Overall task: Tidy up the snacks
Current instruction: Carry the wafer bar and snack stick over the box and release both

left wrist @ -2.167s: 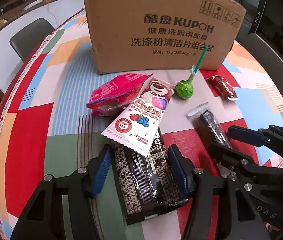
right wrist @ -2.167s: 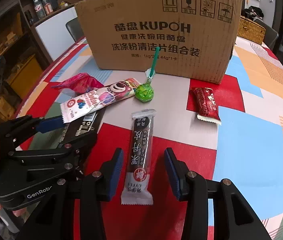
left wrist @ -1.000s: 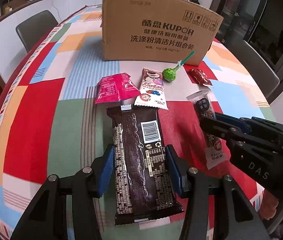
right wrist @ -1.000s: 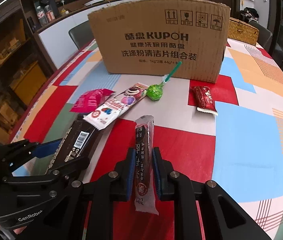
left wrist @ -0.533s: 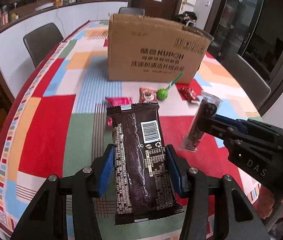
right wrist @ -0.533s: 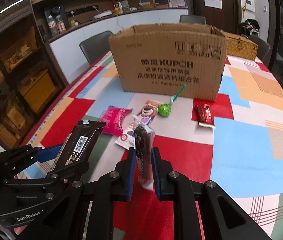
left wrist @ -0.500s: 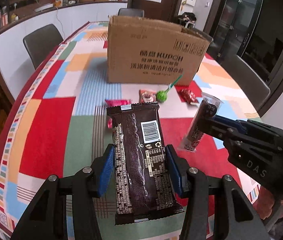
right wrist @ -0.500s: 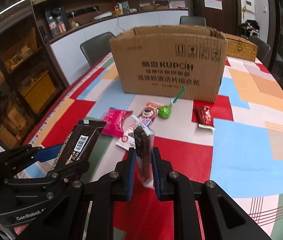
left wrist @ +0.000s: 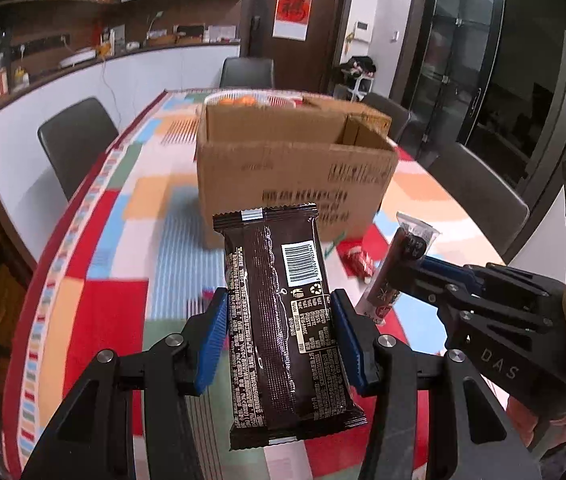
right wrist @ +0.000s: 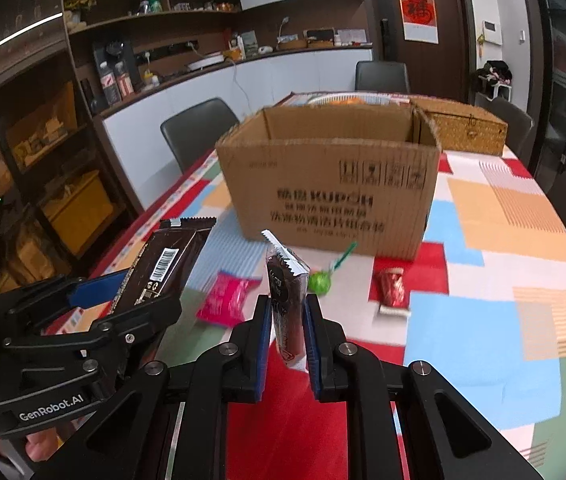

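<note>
Nearest, left gripper (left wrist: 279, 330): blue pads clamped on the two long edges of a dark wafer pack (left wrist: 283, 312), barcode side up, held in the air short of the box (left wrist: 295, 168). Beside it, right gripper (right wrist: 287, 330): jaws pressed together on a slim dark stick pack (right wrist: 286, 296), standing nearly upright, its serrated end pointing toward the box. Step in hand, as I judge it: both picked snacks are being carried up to the box, neither yet over its rim. Next move calls for more height and forward reach until each pack clears the near wall of the box, then opening the jaws above the open top, one at a time if the two grippers crowd each other. On the table (right wrist: 495, 320), in front of the box: a pink packet (right wrist: 225, 298), a green lollipop (right wrist: 320, 281) with its stick toward the box wall, and a red candy (right wrist: 391, 286) near the box's right corner. Farthest, behind the box: a woven basket (right wrist: 467, 130). Against a second ago: both grippers and their packs are higher, the box's open top is now visible where only its front face showed, and the grips are unchanged.
</note>
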The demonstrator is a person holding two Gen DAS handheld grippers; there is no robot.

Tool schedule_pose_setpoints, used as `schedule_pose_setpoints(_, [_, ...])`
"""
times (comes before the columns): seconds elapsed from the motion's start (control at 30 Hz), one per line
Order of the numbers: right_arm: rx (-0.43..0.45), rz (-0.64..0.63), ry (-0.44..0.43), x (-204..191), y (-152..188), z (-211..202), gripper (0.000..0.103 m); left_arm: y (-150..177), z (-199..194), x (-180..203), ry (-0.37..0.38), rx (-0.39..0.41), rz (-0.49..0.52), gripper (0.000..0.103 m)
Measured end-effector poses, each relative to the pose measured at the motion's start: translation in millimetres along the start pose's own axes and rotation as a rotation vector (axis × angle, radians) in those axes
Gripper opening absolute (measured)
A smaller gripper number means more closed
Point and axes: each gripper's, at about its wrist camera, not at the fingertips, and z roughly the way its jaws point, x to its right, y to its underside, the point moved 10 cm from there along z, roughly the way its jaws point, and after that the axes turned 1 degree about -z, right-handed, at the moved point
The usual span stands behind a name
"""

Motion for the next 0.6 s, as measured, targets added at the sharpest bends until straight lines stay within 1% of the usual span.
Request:
schedule_pose_setpoints(0.17, [0.041, 0.008, 0.007, 8, -24, -3, 0.017, -31, 2, 5, 0.011, 0.033, 0.027, 0.05])
schedule_pose_setpoints(0.27, [0.062, 0.013, 0.011, 13, -39, -5, 0.017, -50, 0, 8, -0.001, 0.062, 0.05, 0.05])
schedule_pose_setpoints(0.37, [0.086, 0.016, 0.023, 19, -58, -8, 0.017, -73, -6, 10, -0.016, 0.109, 0.08, 0.05])
schedule_pose_setpoints(0.6, [0.151, -0.021, 0.046, 24, -105, -16, 0.017, -126, -11, 9, -0.032, 0.173, 0.103, 0.05])
